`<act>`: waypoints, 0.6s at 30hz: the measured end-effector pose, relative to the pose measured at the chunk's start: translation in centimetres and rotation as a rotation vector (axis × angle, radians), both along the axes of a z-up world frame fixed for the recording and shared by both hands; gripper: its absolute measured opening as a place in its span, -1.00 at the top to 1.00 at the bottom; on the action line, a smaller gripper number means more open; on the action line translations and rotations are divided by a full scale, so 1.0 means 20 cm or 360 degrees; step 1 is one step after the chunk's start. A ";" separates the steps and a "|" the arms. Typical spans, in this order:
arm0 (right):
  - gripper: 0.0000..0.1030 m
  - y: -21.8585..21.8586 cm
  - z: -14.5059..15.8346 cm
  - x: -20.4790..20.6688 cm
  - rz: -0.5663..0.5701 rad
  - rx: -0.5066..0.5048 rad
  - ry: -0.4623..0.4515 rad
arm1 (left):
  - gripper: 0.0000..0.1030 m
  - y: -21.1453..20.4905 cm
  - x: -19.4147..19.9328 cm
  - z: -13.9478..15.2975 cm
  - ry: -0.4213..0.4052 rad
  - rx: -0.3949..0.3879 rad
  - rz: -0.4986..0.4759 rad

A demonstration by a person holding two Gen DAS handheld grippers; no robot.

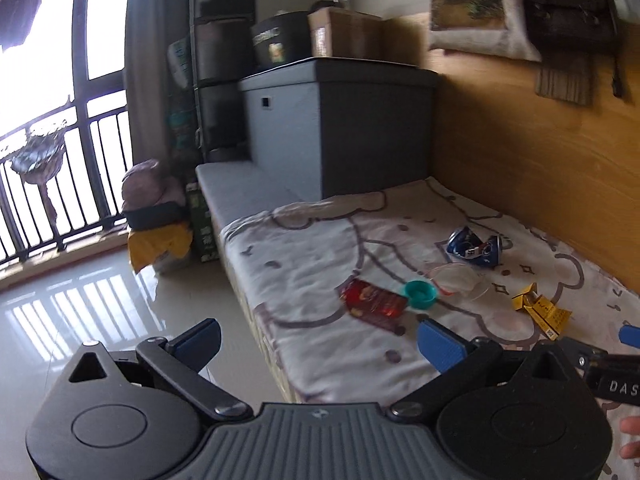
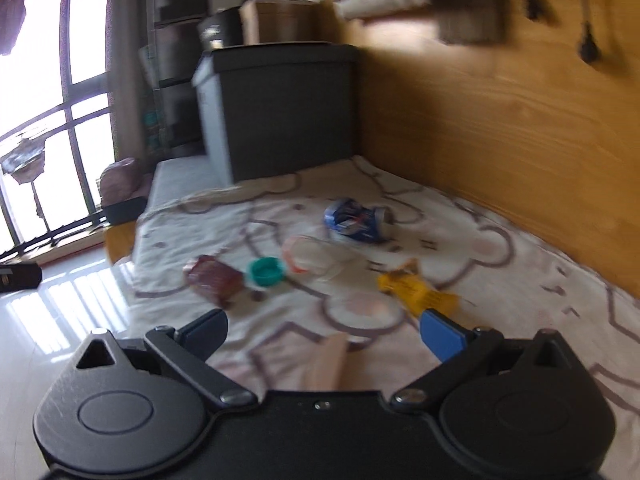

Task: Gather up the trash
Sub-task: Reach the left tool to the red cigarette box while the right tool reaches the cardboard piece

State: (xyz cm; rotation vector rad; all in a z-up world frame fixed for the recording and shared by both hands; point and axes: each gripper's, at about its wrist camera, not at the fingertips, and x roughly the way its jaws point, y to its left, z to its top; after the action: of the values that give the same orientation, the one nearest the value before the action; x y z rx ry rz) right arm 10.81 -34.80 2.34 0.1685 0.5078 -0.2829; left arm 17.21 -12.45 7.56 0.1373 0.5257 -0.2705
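Observation:
Trash lies on a patterned bed sheet (image 1: 312, 256): a crushed blue can (image 1: 476, 248) (image 2: 358, 222), a clear plastic cup on its side (image 1: 460, 280) (image 2: 316, 260), a teal cap (image 1: 420, 294) (image 2: 266, 271), a red wrapper (image 1: 374, 304) (image 2: 214, 278) and a yellow packet (image 1: 542, 310) (image 2: 416, 290). My left gripper (image 1: 318, 340) is open at the bed's near edge, short of the wrapper. Over the sheet, my right gripper (image 2: 322, 334) is open with nothing between its fingers; its right fingertip sits just short of the yellow packet. The right wrist view is blurred.
A grey storage box (image 1: 340, 120) stands at the bed's far end, with a cardboard box (image 1: 344, 32) on top. A wooden wall panel (image 1: 540, 168) runs along the right. Glossy tiled floor (image 1: 100, 300) lies left, with bags (image 1: 160, 216) and a railed window beyond. A finger (image 2: 326, 364) shows below the right gripper.

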 end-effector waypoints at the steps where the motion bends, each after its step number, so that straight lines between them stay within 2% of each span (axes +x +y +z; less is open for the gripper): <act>1: -1.00 -0.04 -0.02 0.00 -0.0027 0.0020 0.0003 | -1.00 -0.04 0.02 0.00 -0.0015 0.0020 -0.0019; 7: -1.00 -0.17 -0.17 0.00 -0.0103 0.0097 0.0009 | -1.00 -0.25 0.16 -0.09 -0.0060 0.0117 -0.0168; 12: -1.00 -0.18 -0.29 0.02 -0.0116 0.0124 -0.0014 | -1.00 -0.37 0.30 -0.27 -0.0054 0.0201 -0.0372; 18: -1.00 -0.17 -0.39 0.05 -0.0107 0.0185 -0.0027 | -1.00 -0.42 0.48 -0.47 -0.0015 0.0266 -0.0528</act>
State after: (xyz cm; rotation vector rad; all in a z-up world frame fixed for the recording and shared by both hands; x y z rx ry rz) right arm 11.80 -38.10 -5.43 0.3015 0.5024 -0.3176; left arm 26.78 -20.94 -1.86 0.3895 0.5148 -0.5494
